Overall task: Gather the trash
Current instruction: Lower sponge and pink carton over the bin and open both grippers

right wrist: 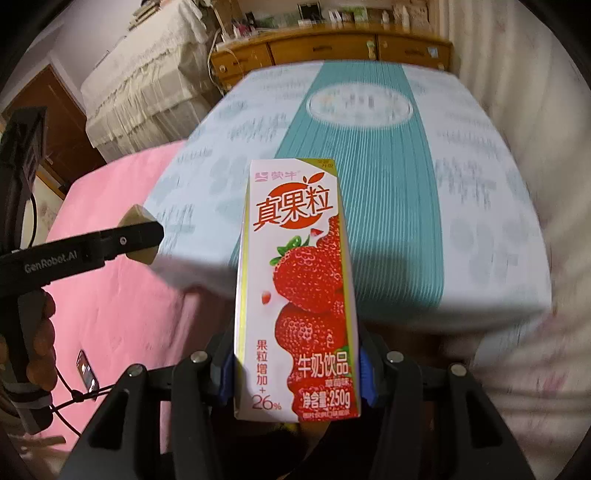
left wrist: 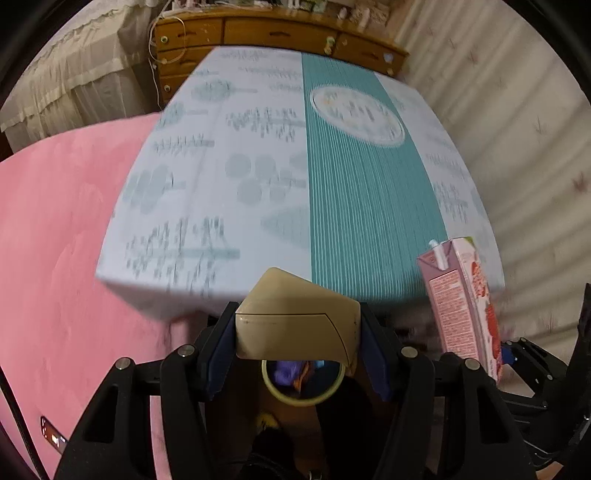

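My left gripper is shut on a beige bin lid, held above a small bin whose open yellow-green rim shows trash inside. My right gripper is shut on a pink strawberry milk carton, held upright in the air. The carton also shows in the left wrist view, to the right of the lid. The left gripper with the lid shows at the left of the right wrist view.
A folded white and teal quilt lies ahead on a pink bed sheet. A wooden dresser stands beyond. A striped curtain hangs at right. A phone lies on the sheet.
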Tool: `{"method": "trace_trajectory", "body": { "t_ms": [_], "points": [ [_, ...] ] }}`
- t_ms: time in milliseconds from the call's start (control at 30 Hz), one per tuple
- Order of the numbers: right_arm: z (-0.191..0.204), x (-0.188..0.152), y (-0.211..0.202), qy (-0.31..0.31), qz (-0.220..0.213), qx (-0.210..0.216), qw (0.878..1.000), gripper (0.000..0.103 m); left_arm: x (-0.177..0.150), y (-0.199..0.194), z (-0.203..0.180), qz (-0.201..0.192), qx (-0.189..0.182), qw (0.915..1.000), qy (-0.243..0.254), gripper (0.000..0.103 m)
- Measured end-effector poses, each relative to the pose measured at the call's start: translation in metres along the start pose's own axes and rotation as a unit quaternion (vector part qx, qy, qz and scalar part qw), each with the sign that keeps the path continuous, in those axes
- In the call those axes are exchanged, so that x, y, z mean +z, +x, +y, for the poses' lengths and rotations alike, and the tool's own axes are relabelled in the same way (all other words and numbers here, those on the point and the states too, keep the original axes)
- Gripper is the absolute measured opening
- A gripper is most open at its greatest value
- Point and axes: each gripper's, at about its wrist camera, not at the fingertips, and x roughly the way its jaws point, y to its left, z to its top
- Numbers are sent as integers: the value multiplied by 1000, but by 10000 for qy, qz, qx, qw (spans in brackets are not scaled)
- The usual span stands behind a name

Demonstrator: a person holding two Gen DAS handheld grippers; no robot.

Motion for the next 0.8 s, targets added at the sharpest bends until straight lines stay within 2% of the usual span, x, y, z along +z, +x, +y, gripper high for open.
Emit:
{"method": "trace_trajectory", "body": {
  "t_ms": [200,333,567,800],
  "points": [
    [16,-48,8,40,432,-55,9990,51,-43,3,-2,180,-32,9996,194,60],
    [16,-72,21,73,696,-67,9975,51,-67,22,-4,331,-85,9993,171,60],
    [-2,-105,64,340,1106,17,9933,51,-102,82,-11,809,1,9967,63,60],
    [-34,-141,148,587,1577,112,9857,51,-143,172,-17,1245,246,9919,30,60]
  ]
}}
